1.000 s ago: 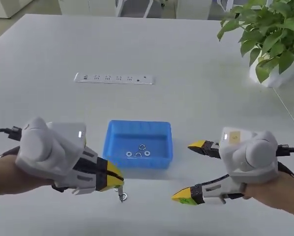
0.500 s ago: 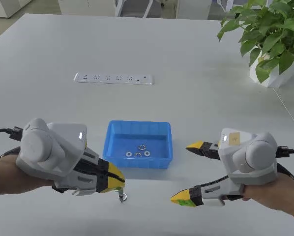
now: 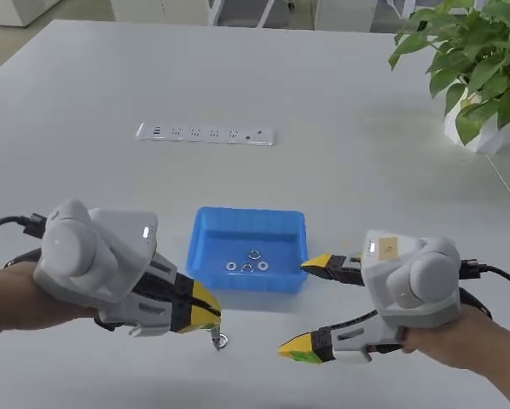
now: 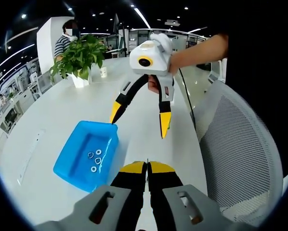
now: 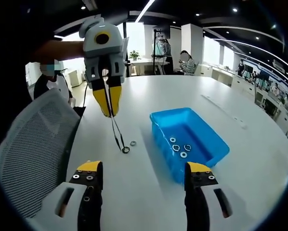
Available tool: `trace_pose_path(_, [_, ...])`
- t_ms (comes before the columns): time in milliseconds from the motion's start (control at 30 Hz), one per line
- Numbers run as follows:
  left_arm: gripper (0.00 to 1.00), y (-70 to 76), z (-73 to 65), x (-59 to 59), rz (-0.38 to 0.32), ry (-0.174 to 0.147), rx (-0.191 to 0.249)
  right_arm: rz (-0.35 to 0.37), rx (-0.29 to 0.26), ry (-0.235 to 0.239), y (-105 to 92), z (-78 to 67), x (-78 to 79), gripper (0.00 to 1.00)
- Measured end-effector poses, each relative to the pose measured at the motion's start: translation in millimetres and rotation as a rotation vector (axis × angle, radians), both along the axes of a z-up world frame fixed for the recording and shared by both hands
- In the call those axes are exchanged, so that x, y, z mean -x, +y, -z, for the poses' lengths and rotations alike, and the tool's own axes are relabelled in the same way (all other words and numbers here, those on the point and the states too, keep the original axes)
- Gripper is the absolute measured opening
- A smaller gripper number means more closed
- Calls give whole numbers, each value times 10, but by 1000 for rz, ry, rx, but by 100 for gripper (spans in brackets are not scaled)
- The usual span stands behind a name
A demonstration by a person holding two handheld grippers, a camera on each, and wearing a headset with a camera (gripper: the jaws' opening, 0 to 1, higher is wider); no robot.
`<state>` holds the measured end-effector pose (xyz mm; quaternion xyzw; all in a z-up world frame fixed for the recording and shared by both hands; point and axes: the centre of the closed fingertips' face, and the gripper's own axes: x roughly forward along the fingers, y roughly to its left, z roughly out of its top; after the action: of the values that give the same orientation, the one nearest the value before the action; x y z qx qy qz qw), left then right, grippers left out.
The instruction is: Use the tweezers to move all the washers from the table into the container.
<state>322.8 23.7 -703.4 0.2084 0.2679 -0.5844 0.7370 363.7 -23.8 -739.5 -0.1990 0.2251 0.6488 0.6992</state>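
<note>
Centrally, a blue container (image 3: 200, 247) sat on the white table (image 3: 93, 94), with 4 washers (image 5: 176, 147) lying on its floor. Left gripper (image 3: 205, 308), off the container's near left corner: jaws clamped together on the tweezers (image 5: 116, 130), which pointed down at the tabletop. 1 washer (image 5: 125, 149) sat at the tweezer tips, in front of the container; whether it was pinched or merely touched could not be told. 1 loose washer (image 5: 133, 143) lay flat on the table just beside it, on the container side. Right gripper (image 3: 299, 307), off the container's near right corner: jaws spread wide with nothing between them, upper tip close to the container wall. Power strip (image 3: 205, 135) lay beyond the container; potted plant (image 3: 481, 68) stood at far right.
</note>
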Motion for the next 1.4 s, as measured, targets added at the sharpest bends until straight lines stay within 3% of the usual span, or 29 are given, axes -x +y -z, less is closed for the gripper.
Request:
trace_pose_path(367, [5,25,-1,0,-1,7,-3,-108,-8,18,255,83,202,58])
trace_pose_path(733, [5,40,4,0,8,11,-6,-217,-5,0,502,156,350,38])
trace_pose_path(1400, [5,22,2,12,34,11,-9,-280,4,-20,746,206,434,21])
